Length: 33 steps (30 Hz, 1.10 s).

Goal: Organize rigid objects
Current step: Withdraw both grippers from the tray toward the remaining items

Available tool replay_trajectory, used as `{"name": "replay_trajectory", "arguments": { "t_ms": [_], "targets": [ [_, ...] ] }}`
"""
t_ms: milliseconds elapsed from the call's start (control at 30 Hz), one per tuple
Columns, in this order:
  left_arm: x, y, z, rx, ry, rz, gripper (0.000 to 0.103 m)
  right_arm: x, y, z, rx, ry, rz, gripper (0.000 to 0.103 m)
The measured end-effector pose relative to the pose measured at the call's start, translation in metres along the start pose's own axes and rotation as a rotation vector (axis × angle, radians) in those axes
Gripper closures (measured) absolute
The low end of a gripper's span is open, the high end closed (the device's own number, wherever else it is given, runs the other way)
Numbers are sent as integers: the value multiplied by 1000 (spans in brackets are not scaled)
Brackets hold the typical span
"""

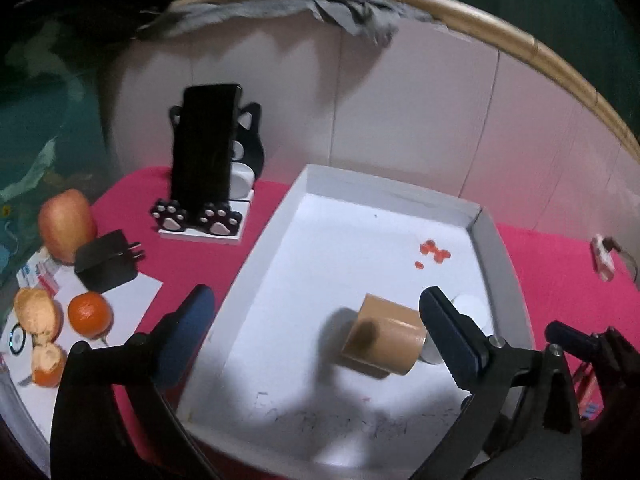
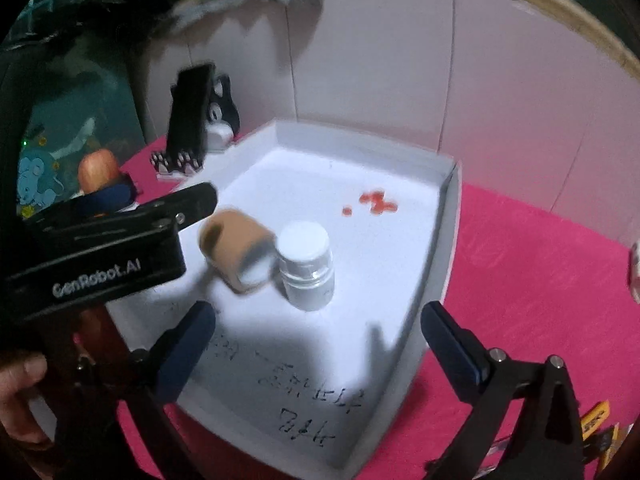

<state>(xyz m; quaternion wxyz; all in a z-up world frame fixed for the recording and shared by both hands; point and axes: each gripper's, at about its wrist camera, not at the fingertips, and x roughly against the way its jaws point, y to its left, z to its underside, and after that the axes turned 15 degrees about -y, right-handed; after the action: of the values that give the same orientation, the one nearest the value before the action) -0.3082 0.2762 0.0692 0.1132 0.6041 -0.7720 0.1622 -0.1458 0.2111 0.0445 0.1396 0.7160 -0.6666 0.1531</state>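
White tray [image 1: 260,264] holds brown tape roll [image 1: 384,338] on its side, touching white jar [image 2: 306,266]. Both tools gaping, empty: left tool [image 1: 316,320], right tool [image 2: 316,334]. Charger [image 1: 106,260], fruit left of tray, unsorted.

White tray [image 2: 440,240]: matt cardboard; inside it, brown tape roll [image 2: 236,248] glossy, bottle [image 2: 306,268] clear smooth plastic; beneath, pink cloth [image 2: 540,300].

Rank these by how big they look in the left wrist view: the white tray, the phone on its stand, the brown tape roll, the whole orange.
1. white tray
2. phone
3. brown tape roll
4. whole orange

The tape roll lies nearer the camera than the phone, so their true order is unsure.
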Motion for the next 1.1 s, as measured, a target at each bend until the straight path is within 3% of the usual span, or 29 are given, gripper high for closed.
{"name": "replay_trajectory", "arguments": {
  "t_ms": [233, 733, 1100],
  "targets": [
    [34, 14, 0, 100, -42, -26, 0, 28, 3, -6, 40, -71, 20, 0],
    [81, -10, 13, 76, -47, 20, 0, 87, -18, 11, -41, -121, 33, 0],
    [97, -32, 22, 36, -47, 58, 0, 130, -56, 18, -129, -211, 130, 0]
  ]
}}
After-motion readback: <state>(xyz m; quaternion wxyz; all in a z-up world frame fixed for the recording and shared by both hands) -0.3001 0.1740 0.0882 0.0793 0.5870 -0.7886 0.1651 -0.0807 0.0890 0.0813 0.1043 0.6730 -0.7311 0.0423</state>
